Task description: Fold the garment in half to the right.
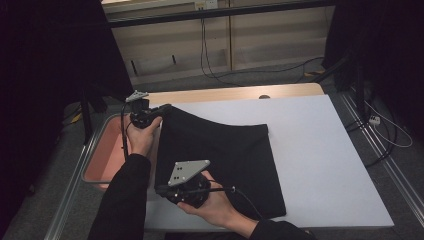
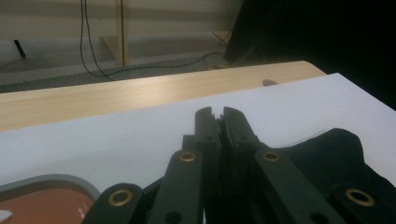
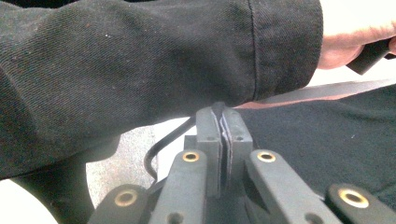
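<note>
A black cloth (image 1: 225,150) lies on a white mat (image 1: 320,150), with its far left corner lifted off the mat. My left gripper (image 1: 161,111) is shut on that raised corner; in the left gripper view its jaws (image 2: 217,115) are pressed together and the cloth (image 2: 336,158) hangs off to their right. My right gripper (image 1: 161,190) sits at the cloth's near left edge, pointing left. In the right gripper view its jaws (image 3: 223,116) are closed on a thin fold, and the cloth (image 3: 327,135) spreads out to the right.
A reddish tray with a grey rim (image 1: 92,145) stands left of the mat, its rim (image 2: 46,179) close under my left gripper. A wooden table edge (image 1: 225,94) runs behind the mat. The person's black sleeve (image 3: 140,60) crosses just ahead of my right gripper. Cables lie on the floor behind.
</note>
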